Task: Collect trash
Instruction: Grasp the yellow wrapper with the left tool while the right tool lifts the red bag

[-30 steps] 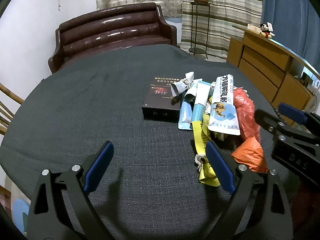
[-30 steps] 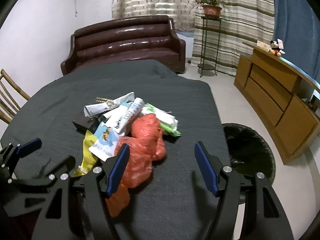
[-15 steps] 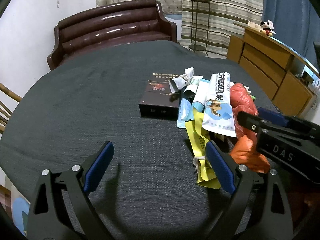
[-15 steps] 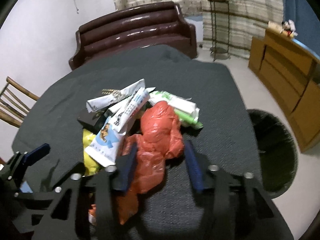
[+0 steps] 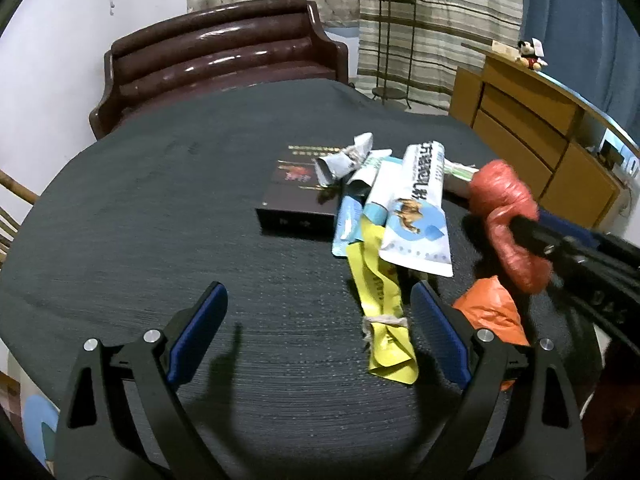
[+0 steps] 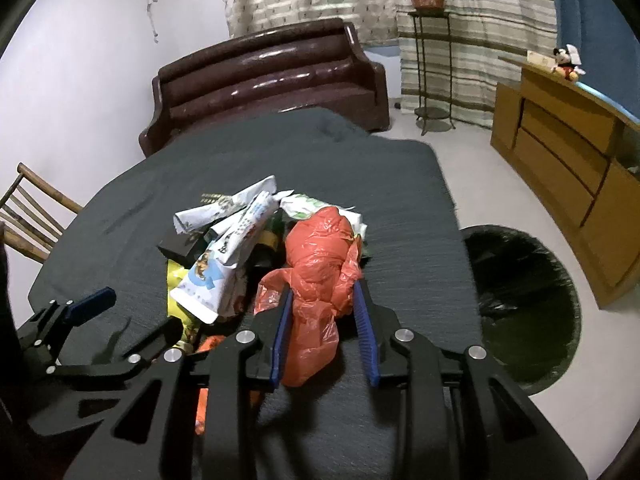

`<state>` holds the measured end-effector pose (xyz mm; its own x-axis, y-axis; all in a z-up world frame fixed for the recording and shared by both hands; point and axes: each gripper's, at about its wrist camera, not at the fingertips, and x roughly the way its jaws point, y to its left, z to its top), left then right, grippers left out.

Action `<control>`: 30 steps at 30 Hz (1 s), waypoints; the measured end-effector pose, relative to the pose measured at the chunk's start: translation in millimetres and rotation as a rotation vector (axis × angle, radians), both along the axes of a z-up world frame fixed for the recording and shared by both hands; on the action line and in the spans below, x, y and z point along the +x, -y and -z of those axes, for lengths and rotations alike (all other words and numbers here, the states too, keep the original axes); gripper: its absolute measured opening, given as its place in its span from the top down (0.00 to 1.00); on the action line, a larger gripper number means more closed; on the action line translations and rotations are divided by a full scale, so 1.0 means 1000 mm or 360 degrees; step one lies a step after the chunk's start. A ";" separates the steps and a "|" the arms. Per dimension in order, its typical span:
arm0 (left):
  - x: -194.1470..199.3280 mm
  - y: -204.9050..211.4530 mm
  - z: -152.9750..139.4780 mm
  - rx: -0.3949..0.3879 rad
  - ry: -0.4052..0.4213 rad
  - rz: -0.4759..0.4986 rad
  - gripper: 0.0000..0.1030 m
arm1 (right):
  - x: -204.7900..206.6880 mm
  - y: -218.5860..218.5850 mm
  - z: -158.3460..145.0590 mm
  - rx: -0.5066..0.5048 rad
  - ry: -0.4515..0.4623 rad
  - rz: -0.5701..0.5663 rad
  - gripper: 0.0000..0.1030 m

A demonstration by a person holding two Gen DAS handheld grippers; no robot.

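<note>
A pile of trash lies on the dark round table (image 5: pixel 160 208): a white and blue pouch (image 5: pixel 418 208), a yellow wrapper (image 5: pixel 380 300), a crumpled grey wrapper (image 5: pixel 344 160), an orange bag (image 5: pixel 488 312) and a dark box (image 5: pixel 296 196). My right gripper (image 6: pixel 324 320) is shut on a red plastic bag (image 6: pixel 320 256), which also shows in the left wrist view (image 5: pixel 508 216), held slightly above the table. My left gripper (image 5: pixel 320 332) is open and empty, just in front of the yellow wrapper.
A black-lined trash bin (image 6: pixel 520 304) stands on the floor right of the table. A brown sofa (image 5: pixel 216 60) is behind the table, a wooden cabinet (image 6: pixel 568 184) at the right, a wooden chair (image 6: pixel 32 216) at the left.
My right gripper moved forward over the red bag and closed on it, lifting it a little. My left gripper stayed open and barely moved.
</note>
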<state>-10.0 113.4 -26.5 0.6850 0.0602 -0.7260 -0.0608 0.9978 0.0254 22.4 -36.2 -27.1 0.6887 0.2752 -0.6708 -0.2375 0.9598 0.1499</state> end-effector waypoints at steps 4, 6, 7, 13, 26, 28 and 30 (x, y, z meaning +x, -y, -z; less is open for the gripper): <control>0.006 0.003 0.006 -0.0033 -0.0047 0.0026 0.31 | -0.004 0.011 -0.004 -0.0006 0.0030 0.0040 0.70; 0.008 0.003 0.010 -0.0062 -0.0070 0.0042 0.39 | -0.004 0.019 -0.006 -0.0001 0.0030 0.0056 0.70; 0.009 0.004 0.011 -0.0082 -0.0077 0.0055 0.41 | -0.004 0.022 -0.006 -0.0003 0.0030 0.0065 0.70; 0.010 0.007 0.013 -0.0089 -0.0086 0.0089 0.68 | -0.004 0.032 -0.006 0.0002 0.0025 0.0085 0.70; -0.009 -0.009 -0.004 -0.0079 0.0028 0.0048 0.78 | -0.011 0.037 -0.003 -0.0039 0.0085 0.0104 0.70; -0.012 -0.010 -0.011 -0.0069 0.0060 0.0039 0.78 | -0.011 0.040 -0.004 -0.0044 0.0097 0.0117 0.70; -0.015 -0.009 -0.017 -0.0075 0.0088 0.0043 0.78 | -0.012 0.042 -0.005 -0.0053 0.0107 0.0130 0.70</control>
